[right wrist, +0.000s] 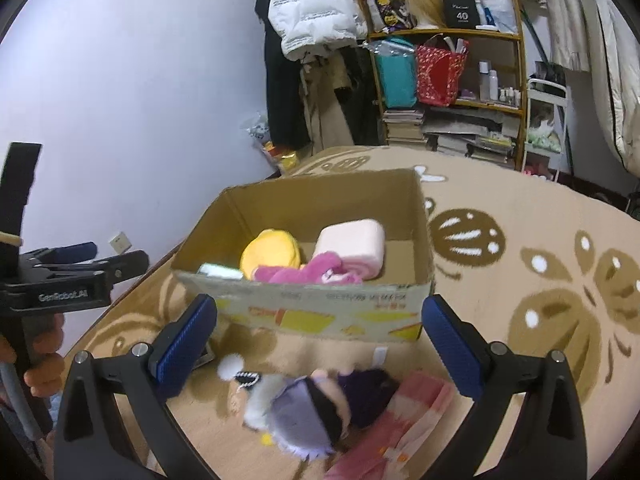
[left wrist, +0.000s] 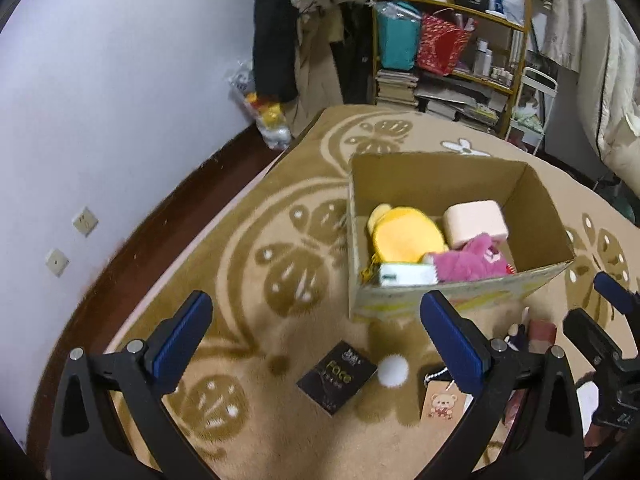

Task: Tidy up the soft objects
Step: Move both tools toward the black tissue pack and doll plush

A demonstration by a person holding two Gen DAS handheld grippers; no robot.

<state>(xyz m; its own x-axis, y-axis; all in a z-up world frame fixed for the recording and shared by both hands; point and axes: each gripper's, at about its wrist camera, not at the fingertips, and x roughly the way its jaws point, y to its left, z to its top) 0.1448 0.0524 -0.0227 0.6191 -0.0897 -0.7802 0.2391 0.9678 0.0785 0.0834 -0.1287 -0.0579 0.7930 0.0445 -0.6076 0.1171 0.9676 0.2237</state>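
An open cardboard box (left wrist: 436,172) (right wrist: 320,200) stands on the patterned rug. It holds a yellow plush (left wrist: 404,234) (right wrist: 272,254), a pink plush (left wrist: 468,262) (right wrist: 304,274), a pale pink rolled towel (left wrist: 476,220) (right wrist: 352,246) and a white-green pack (left wrist: 404,274). My left gripper (left wrist: 316,320) is open and empty above a black packet (left wrist: 336,378) and a white pompom (left wrist: 394,370). My right gripper (right wrist: 320,324) is open and empty above a plush doll (right wrist: 312,408) lying on a pink cloth (right wrist: 400,424) in front of the box.
A bear hang tag (left wrist: 442,400) lies by the pompom. A wooden shelf (left wrist: 452,52) (right wrist: 452,80) with bags, bottles and books stands at the back beside hanging clothes (right wrist: 312,20). The wall and dark floor edge (left wrist: 160,216) run along the left.
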